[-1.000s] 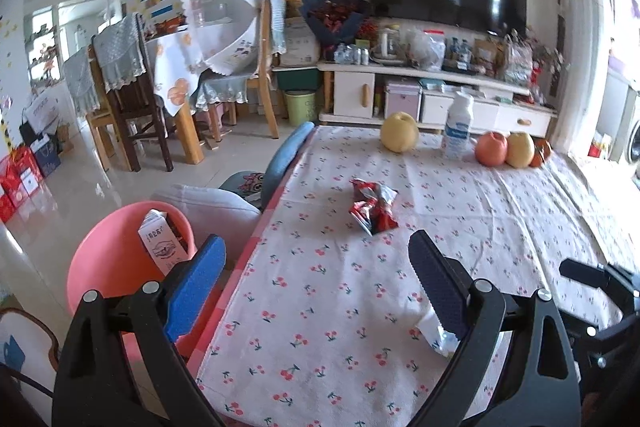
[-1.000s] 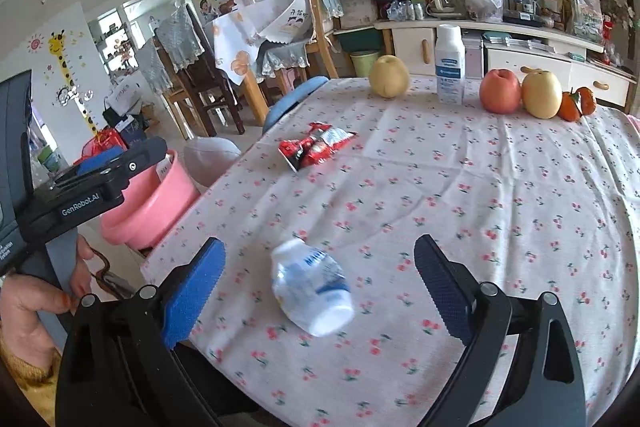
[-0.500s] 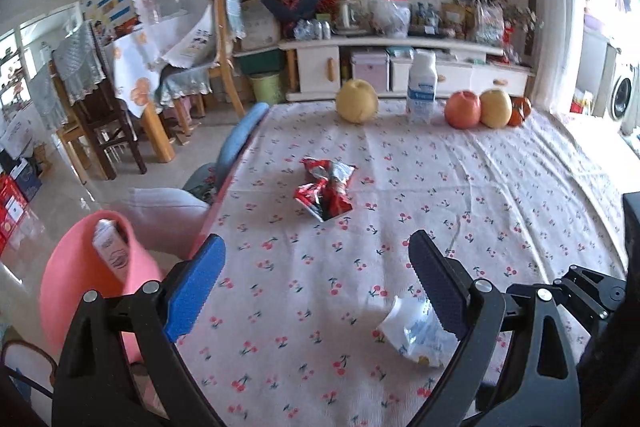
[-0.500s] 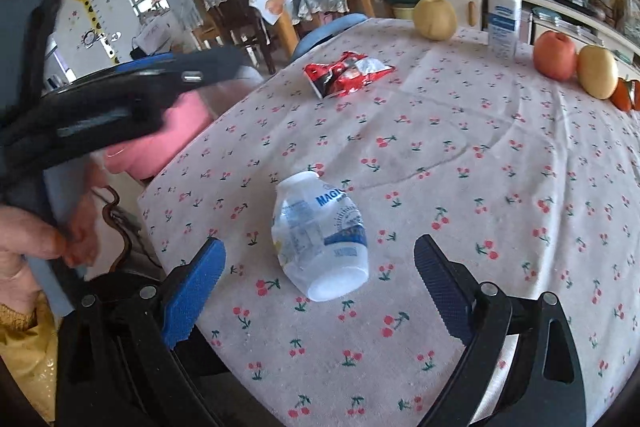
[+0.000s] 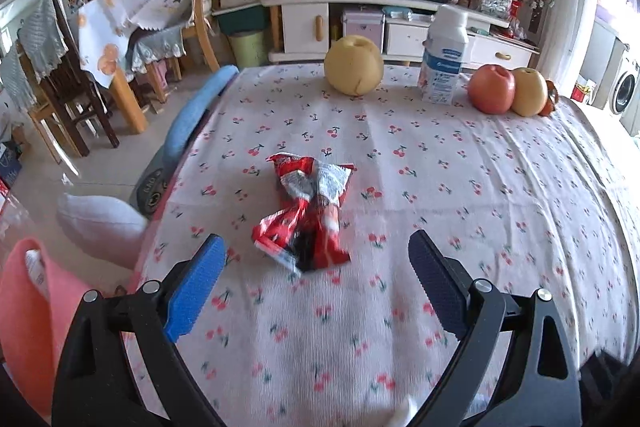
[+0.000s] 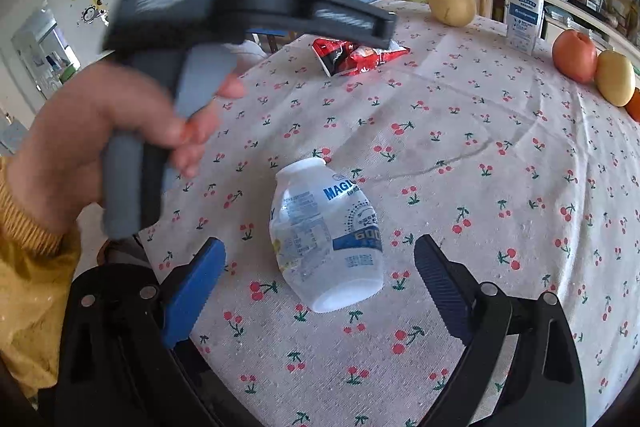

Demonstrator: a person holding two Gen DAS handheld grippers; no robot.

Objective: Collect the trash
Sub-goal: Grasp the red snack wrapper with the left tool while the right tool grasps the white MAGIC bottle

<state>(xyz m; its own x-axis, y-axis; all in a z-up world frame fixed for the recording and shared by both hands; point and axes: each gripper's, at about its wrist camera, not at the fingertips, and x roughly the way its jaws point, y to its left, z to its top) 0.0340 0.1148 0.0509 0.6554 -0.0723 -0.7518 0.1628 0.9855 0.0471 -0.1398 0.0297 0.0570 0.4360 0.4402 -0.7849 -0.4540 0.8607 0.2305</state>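
Note:
A crumpled red snack wrapper (image 5: pixel 308 211) lies on the cherry-print tablecloth (image 5: pixel 480 195), just ahead of my open left gripper (image 5: pixel 316 291), which hovers above the cloth. The same wrapper (image 6: pixel 360 57) shows far off in the right wrist view, partly behind the left gripper's body held in a hand (image 6: pixel 132 131). A small empty white plastic bottle (image 6: pixel 324 239) lies on its side directly between the fingers of my open right gripper (image 6: pixel 320 287). A pink bin (image 5: pixel 28 315) with a carton in it stands beside the table at lower left.
At the table's far edge stand a yellow pear (image 5: pixel 354 65), a white upright bottle (image 5: pixel 444 61), an apple (image 5: pixel 491 89) and more fruit. A blue chair back (image 5: pixel 196 111) is against the left edge. Beyond are dining chairs and a TV cabinet.
My left gripper has swung from beside the pink bin forward over the table, now facing the red wrapper. The right gripper has closed in on the lying bottle.

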